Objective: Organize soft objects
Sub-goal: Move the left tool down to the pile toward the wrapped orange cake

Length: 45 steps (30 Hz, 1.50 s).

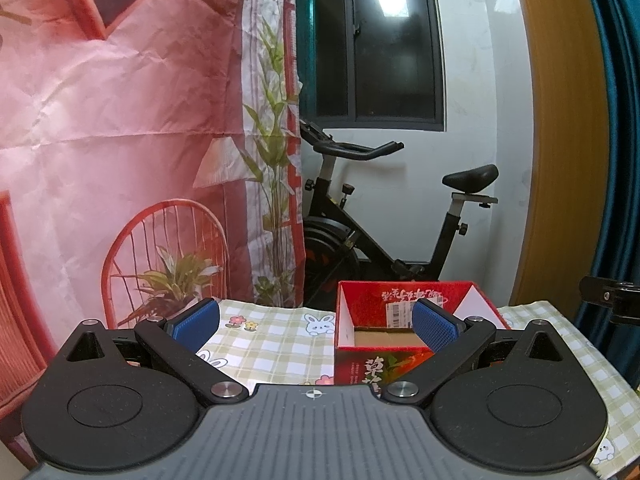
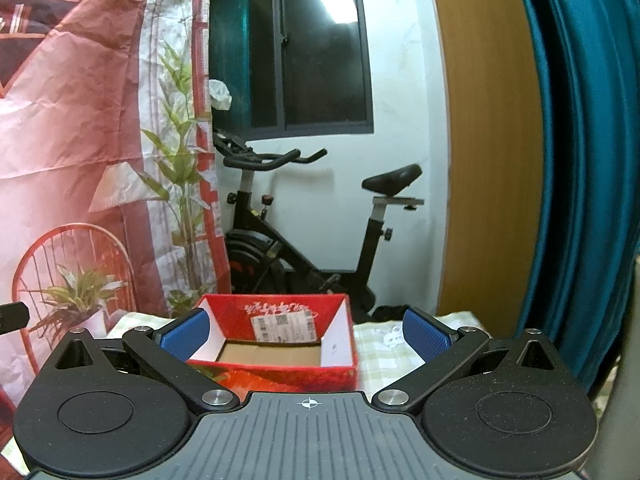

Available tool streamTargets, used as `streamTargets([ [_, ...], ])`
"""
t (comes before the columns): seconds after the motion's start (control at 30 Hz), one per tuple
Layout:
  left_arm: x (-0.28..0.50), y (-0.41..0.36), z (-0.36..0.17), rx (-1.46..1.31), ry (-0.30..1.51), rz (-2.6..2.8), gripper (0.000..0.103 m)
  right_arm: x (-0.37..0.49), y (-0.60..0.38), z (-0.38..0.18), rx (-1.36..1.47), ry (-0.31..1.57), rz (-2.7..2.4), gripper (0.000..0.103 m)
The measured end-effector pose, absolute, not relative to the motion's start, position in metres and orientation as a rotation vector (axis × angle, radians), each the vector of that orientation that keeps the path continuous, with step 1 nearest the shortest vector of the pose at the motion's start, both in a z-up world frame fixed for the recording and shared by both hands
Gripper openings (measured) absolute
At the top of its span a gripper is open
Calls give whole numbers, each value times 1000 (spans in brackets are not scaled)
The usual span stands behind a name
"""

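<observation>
Since both sets of jaws are spread wide with nothing between them, nobody's carrying anything yet — the left gripper (image 1: 316, 322) and right gripper (image 2: 306, 332) just hover over the checkered counter (image 1: 276, 340). Straight ahead of the right one sits the open red box (image 2: 276, 344), empty inside, off to the right of the left one — no soft objects visible.

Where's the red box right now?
The red box sits open on the checked tablecloth, dead ahead between the right tongs, right of centre in the left view, the exercise bike behind it.
</observation>
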<state>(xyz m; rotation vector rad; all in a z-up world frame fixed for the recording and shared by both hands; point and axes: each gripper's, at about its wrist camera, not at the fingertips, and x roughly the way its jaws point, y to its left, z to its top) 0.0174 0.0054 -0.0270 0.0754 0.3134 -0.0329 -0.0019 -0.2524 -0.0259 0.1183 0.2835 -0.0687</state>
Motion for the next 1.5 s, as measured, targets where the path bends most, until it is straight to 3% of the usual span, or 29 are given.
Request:
streamTargets([
  [0.3, 34, 13, -66, 88, 339, -90, 103, 17, -244, -67, 107, 335, -22, 103],
  [0.93, 64, 38, -145, 58, 573, -186, 103, 32, -210, -144, 152, 555, 110, 103],
  [1.07, 69, 43, -157, 43, 602, -221, 102, 33, -205, -152, 120, 590, 136, 94],
  [1.13, 69, 42, -164, 37, 618, -231, 99, 34, -201, -156, 110, 609, 154, 84],
  [1.33, 73, 40, -185, 9, 679, -297, 77, 36, -188, -169, 80, 663, 213, 64],
  [1.5, 73, 37, -200, -34, 719, -381, 57, 39, -178, -183, 51, 705, 267, 54],
])
